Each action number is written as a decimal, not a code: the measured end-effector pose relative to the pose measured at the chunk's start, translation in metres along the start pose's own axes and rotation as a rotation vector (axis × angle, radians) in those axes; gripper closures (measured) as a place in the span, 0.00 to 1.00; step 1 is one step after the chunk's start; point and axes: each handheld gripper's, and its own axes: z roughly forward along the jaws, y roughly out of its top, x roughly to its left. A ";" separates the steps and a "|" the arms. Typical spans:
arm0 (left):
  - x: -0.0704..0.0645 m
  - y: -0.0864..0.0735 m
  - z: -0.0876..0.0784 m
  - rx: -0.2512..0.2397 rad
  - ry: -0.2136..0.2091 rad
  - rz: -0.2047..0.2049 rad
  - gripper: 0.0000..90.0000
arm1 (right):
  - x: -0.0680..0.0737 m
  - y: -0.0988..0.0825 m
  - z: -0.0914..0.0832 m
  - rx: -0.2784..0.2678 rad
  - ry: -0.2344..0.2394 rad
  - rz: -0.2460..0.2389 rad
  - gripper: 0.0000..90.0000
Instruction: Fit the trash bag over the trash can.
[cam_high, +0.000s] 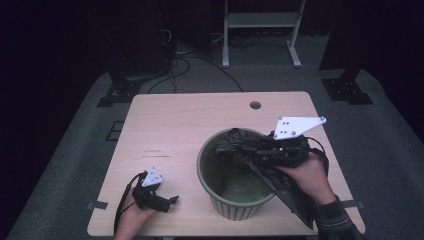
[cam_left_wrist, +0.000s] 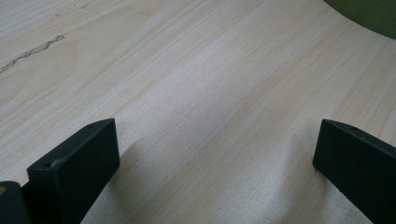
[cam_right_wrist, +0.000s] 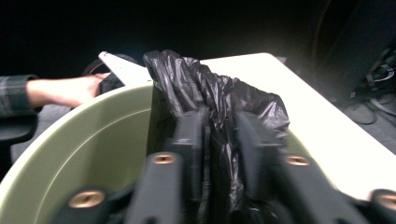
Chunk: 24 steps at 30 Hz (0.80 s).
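Right gripper (cam_high: 260, 148): jaws narrowly apart, black bin bag (cam_right_wrist: 219, 100) bunched between them, over the green bin's (cam_high: 235, 206) rim.
Left gripper (cam_high: 170, 201): jaws wide, empty, resting on the table (cam_high: 175, 120), apart from the bin.

- We read this as a lab or recording room, dim all round.
- Lone pale wood table (cam_high: 175, 120) on grey carpet (cam_high: 75, 165).
- Cables (cam_high: 185, 60) trail across the floor behind.
- White stand frame (cam_high: 260, 22); black rig feet (cam_high: 117, 92) at the table's far corners.
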 end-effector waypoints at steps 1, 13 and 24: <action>0.000 0.000 0.000 0.000 0.000 0.000 0.00 | 0.000 -0.001 -0.003 -0.004 -0.004 0.000 0.71; 0.000 0.000 0.000 0.001 0.001 0.000 0.00 | -0.001 -0.024 -0.037 0.004 -0.037 0.032 0.43; 0.000 0.000 0.000 -0.007 -0.014 0.000 0.00 | -0.001 -0.040 -0.065 -0.041 -0.074 0.070 0.33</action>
